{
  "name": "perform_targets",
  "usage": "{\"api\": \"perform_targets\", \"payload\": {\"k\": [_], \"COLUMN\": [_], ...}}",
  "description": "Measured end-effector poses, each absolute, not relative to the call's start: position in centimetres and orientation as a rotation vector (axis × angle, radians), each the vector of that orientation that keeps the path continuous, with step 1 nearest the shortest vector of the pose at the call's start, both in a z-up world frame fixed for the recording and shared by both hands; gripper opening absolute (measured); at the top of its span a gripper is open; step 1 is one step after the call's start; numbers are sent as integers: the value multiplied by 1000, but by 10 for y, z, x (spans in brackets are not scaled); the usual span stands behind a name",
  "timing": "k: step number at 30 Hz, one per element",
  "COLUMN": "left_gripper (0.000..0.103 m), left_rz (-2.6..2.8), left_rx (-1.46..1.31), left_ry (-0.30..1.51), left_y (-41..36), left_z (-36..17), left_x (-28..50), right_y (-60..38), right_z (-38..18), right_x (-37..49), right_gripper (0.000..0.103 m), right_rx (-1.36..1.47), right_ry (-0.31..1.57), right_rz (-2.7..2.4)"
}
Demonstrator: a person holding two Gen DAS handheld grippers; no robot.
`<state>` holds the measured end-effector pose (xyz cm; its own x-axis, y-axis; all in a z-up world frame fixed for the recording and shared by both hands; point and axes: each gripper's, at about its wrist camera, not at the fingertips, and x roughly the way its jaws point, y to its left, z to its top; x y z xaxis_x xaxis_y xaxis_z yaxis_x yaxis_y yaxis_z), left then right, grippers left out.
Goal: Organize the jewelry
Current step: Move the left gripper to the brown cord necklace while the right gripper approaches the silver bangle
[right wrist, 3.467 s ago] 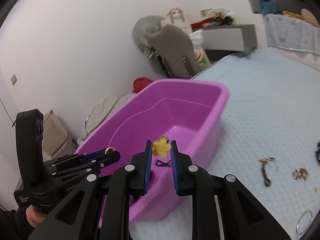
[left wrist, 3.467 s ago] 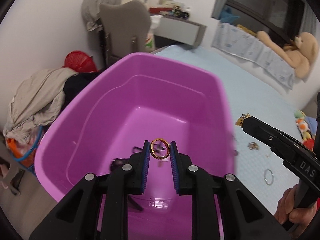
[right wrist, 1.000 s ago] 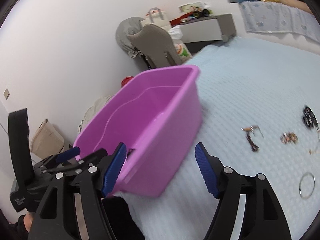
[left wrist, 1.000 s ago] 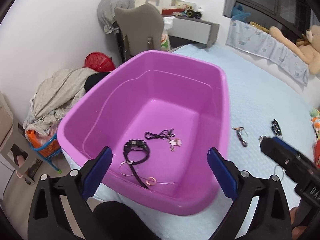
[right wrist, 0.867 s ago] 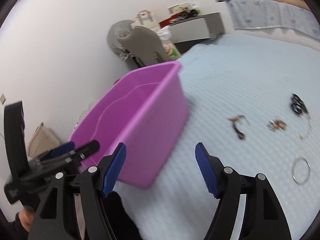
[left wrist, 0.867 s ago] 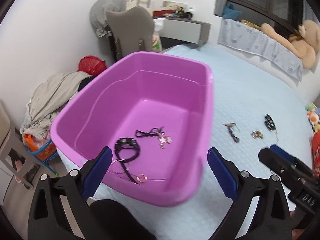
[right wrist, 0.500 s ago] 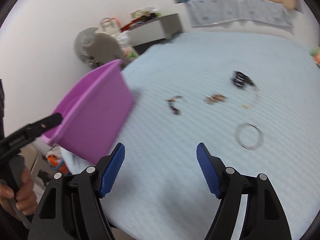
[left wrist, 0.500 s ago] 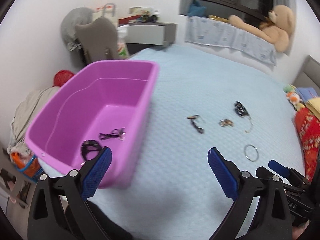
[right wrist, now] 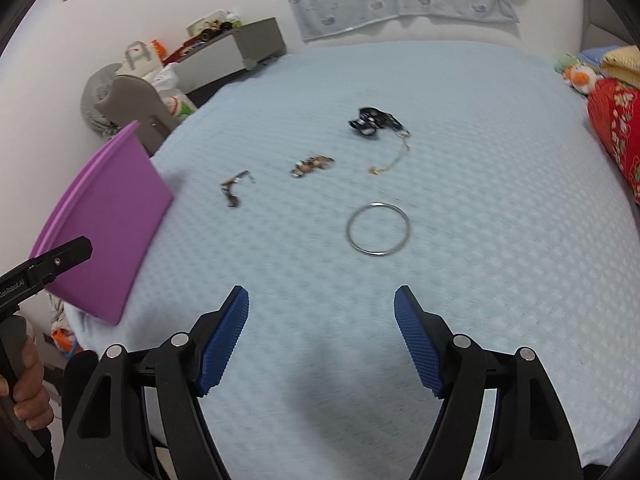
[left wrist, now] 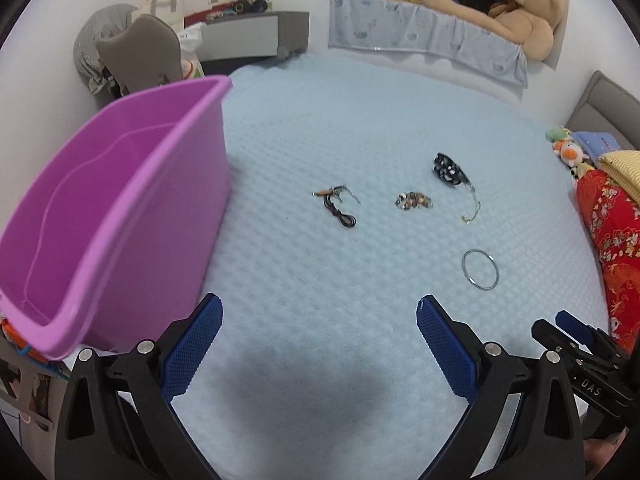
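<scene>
From the left wrist view, the left gripper (left wrist: 318,340) hangs over the pale blue quilted bedspread (left wrist: 320,128) with its blue-padded jaws spread wide and nothing between them; the glossy purple plastic tub (left wrist: 120,208) stands on the bed at the left, its near wall beside the left jaw; out on the cover lie a dark brown cord necklace with a small pendant (left wrist: 338,205), a little heap of brown and cream beads (left wrist: 413,201) just right of it, a black band with pale dots (left wrist: 450,169) farther right and back, a thin gold chain (left wrist: 472,208) trailing from that band toward the camera, and a plain silver metal bangle (left wrist: 480,269) nearest, ahead of the right jaw; the tip of the right gripper (left wrist: 576,340) shows at the lower right edge; a tan teddy bear (left wrist: 520,8) lies on the far ledge.

From the right wrist view, the right gripper (right wrist: 321,320) has its jaws wide apart, empty over bare bedspread (right wrist: 480,160); the silver bangle (right wrist: 378,230) lies straight ahead of them, apart from the pads; beyond it sit the beads (right wrist: 312,166), the cord necklace (right wrist: 234,188), the black band (right wrist: 370,122) and the gold chain (right wrist: 394,160); the tub's corner (right wrist: 108,232) is at the left, with the left gripper's black tip (right wrist: 48,266) before it, held by a hand (right wrist: 26,392).
</scene>
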<state>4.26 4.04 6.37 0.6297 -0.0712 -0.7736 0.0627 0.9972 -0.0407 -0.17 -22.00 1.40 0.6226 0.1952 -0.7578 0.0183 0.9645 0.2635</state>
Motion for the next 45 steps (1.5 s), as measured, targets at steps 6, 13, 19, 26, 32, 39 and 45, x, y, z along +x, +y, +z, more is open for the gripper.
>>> {"api": "perform_targets", "payload": {"k": [6, 13, 19, 26, 32, 39, 45], "left_gripper": [96, 96, 96, 96, 96, 96, 96], "left_rz": [-53, -25, -6, 10, 26, 43, 55], "left_rx": [1, 23, 49, 58, 77, 92, 79], "left_ry": [918, 955, 980, 978, 983, 974, 964], "left_y": [30, 22, 16, 10, 4, -5, -6], "left_z": [36, -3, -31, -48, -61, -74, -76], "left_x": [74, 109, 136, 167, 192, 216, 229], "right_y": [-231, -239, -243, -241, -237, -233, -232], "right_z": [-13, -41, -63, -76, -84, -89, -92], "right_x": [16, 45, 78, 106, 121, 126, 130], "right_gripper": [72, 72, 72, 72, 72, 74, 79], "right_rx": [261, 273, 266, 212, 175, 122, 130], "right_ry": [934, 964, 990, 995, 999, 997, 990], "right_rz": [78, 46, 21, -12, -25, -36, -38]}}
